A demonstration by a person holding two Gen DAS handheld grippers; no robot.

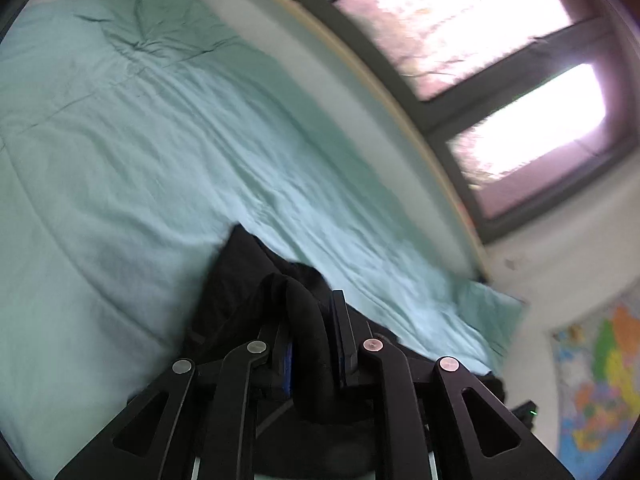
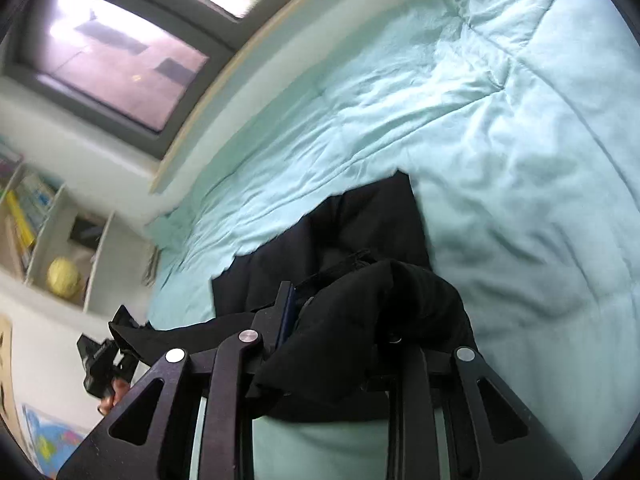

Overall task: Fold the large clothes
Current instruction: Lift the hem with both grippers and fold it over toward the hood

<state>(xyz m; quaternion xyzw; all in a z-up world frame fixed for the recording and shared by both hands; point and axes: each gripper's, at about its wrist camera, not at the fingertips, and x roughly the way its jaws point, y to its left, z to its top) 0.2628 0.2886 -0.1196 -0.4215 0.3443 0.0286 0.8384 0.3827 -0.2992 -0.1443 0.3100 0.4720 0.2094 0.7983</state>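
A black garment (image 1: 240, 280) lies on a light teal quilt (image 1: 140, 160) on a bed. My left gripper (image 1: 310, 316) is shut on a thick fold of the black garment. In the right wrist view the same garment (image 2: 372, 220) spreads over the quilt (image 2: 500, 140). My right gripper (image 2: 340, 304) is shut on a bunched part of it, and the cloth drapes over and hides the right finger. The left gripper (image 2: 102, 364) shows at the lower left of the right wrist view, with black cloth hanging from it.
A window (image 1: 480, 60) and a pale bed rail (image 1: 360, 80) run along the far side of the bed. A pillow fold (image 1: 168, 20) lies at the head. A shelf with a yellow ball (image 2: 64, 276) stands left. A colourful map (image 1: 600, 380) hangs on the wall.
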